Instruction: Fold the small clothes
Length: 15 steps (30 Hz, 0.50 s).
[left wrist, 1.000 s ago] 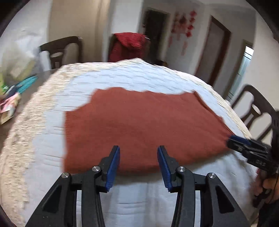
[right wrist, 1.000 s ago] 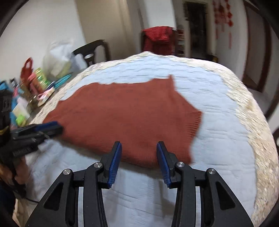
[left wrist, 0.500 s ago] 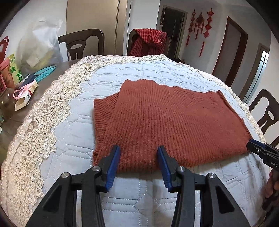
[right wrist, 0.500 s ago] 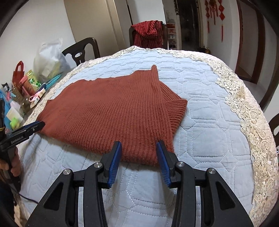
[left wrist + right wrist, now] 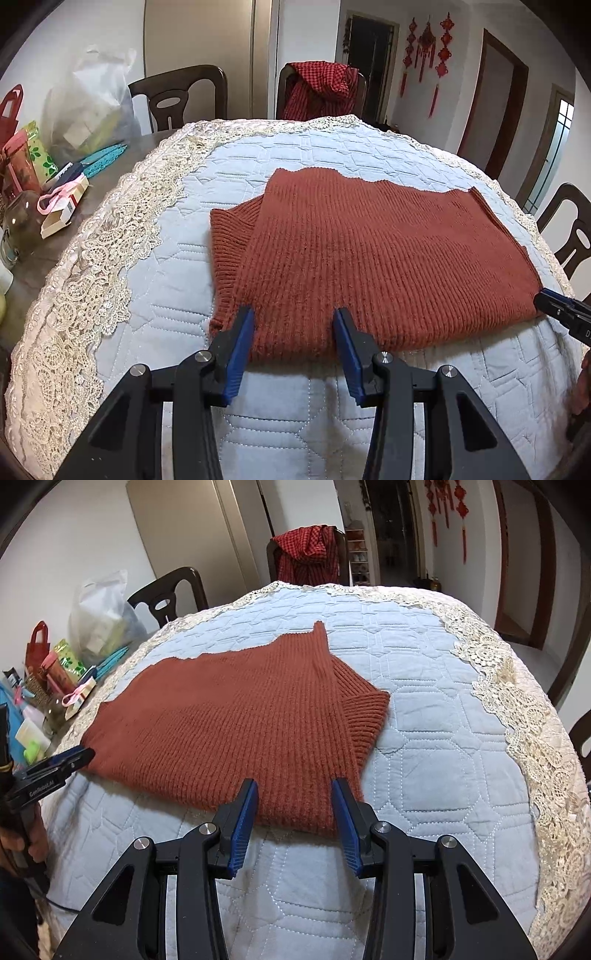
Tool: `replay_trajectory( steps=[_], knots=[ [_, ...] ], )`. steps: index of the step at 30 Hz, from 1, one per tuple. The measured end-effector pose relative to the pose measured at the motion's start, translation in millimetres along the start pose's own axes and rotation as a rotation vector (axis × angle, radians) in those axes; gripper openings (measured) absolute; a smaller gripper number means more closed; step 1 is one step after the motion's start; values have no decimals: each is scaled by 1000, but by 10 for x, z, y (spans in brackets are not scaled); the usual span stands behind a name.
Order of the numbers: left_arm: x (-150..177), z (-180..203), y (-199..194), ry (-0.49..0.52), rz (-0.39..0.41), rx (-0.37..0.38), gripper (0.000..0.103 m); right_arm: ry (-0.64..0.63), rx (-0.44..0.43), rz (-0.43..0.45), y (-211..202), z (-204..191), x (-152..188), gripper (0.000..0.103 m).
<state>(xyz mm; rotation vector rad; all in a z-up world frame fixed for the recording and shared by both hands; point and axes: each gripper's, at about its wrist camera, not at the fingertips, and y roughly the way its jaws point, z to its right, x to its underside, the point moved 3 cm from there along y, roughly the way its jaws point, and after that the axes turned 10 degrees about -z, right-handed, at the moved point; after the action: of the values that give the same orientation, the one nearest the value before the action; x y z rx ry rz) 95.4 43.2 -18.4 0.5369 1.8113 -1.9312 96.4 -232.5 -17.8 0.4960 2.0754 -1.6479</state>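
Working on a rust-red knit sweater (image 5: 369,258), spread flat in the middle of the quilted cover (image 5: 295,155) over the round counter (image 5: 110,177); near hem toward both cameras, with a ribbed sleeve (image 5: 229,243) poking out sideways at the left end and another (image 5: 364,716) at the right.

Left gripper (image 5: 293,332) at the hem's left end, right gripper (image 5: 295,805) at its right end; blue-padded fingers (image 5: 240,347) released on both, standing apart with the hem edge in the gap and no pad pressing on the knit; nothing grasped yet.

Judging the step as taking hold of the near hem at both ends, ready to carry it away toward the neckline.

Risks from here:
- pinching only the top layer of knit, leaving the back panel behind and giving a lopsided fold; caused by too shallow a bite
- catching the cover along with the hem, since both are soft and lie touching; would drag the quilting and the lace border (image 5: 92,277) with the lift
- lifting one end ahead of the other; would skew the fold line and bunch the sleeves underneath
- stretching the loose rib by pulling the two ends apart

Well apart from all this: a white bag (image 5: 92,103) and small boxes on the bare counter at the left; unlikely to interfere.
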Motion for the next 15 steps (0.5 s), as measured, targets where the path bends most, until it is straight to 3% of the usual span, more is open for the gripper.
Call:
replay_trajectory(
  steps=[15],
  knots=[
    [-2, 30, 28, 7, -3, 0, 52, -15, 16, -10, 34, -18, -20, 43]
  ],
)
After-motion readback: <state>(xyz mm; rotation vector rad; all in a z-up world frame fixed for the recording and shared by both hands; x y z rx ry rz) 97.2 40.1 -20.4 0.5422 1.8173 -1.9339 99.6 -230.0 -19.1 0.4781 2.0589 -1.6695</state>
